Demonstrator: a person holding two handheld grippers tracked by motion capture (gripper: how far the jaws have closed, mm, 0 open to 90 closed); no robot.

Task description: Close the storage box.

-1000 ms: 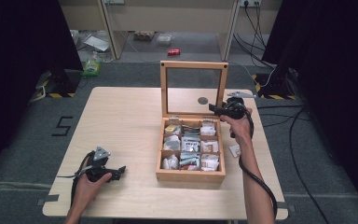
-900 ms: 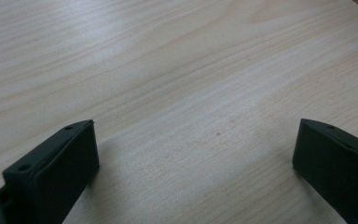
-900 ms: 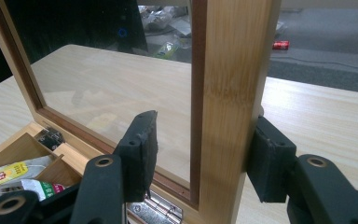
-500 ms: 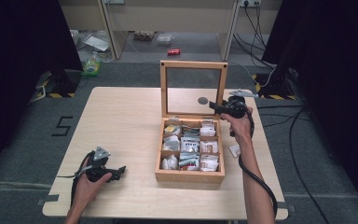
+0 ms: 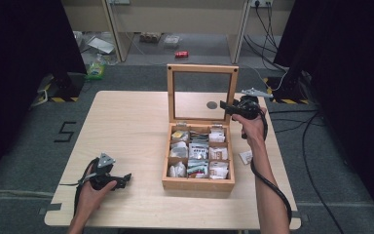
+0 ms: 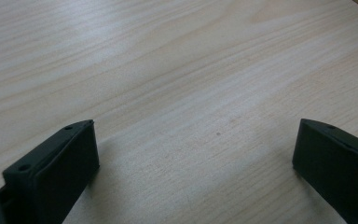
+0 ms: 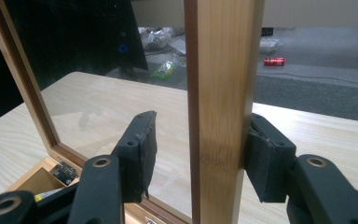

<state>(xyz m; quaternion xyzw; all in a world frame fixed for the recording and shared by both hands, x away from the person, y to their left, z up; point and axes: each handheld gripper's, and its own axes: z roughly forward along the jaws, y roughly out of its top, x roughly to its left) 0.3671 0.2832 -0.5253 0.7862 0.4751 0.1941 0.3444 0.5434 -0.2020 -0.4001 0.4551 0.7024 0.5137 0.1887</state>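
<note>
The right gripper (image 7: 198, 158) straddles the lid (image 5: 202, 92) frame's right post, one pad touching, the other seemingly just clear of the glass, so not yet clenched. Squeeze squarely before swinging the lid over the box (image 5: 198, 183). Left of the box, the left gripper (image 6: 193, 158) rests released on the table (image 5: 131, 126).

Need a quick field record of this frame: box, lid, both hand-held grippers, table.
box: wooden box, open, near the table's right side, compartments hold small packets
lid: glass-paned lid, standing upright at the box's back
right hand-held gripper: jaws straddle the lid's right frame edge; one pad touches the wood, a gap remains on the glass side
left hand-held gripper: jaws wide apart, nothing between them, low over bare table, front left
loose item: small packet on the table right of the box
</note>
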